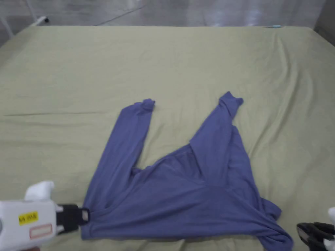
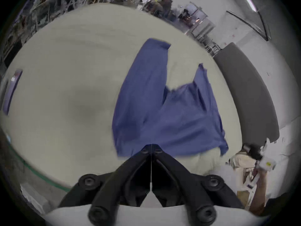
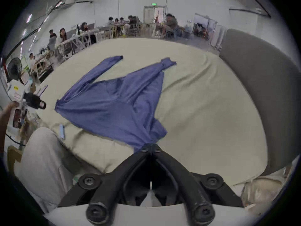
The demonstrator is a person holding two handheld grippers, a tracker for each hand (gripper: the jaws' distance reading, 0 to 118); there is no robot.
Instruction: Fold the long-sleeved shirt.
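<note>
Left gripper (image 2: 151, 145) pinching blue shirt (image 1: 183, 183) corner, both sleeves pointing away

There was one blue long-sleeved shirt (image 1: 183, 192) — a single garment with two sleeves, the left sleeve (image 1: 126, 140) and the right sleeve (image 1: 217, 130), each ending in one cuff. Two grippers were in play: one left gripper (image 1: 85, 215) and one right gripper (image 1: 302, 230), each with two black jaws. One pale green bedsheet (image 1: 163, 65) lay beneath it all. In the right gripper view one standing fan (image 3: 13, 69) stood at the left, and several seated people — too blurred for an exact count
</note>
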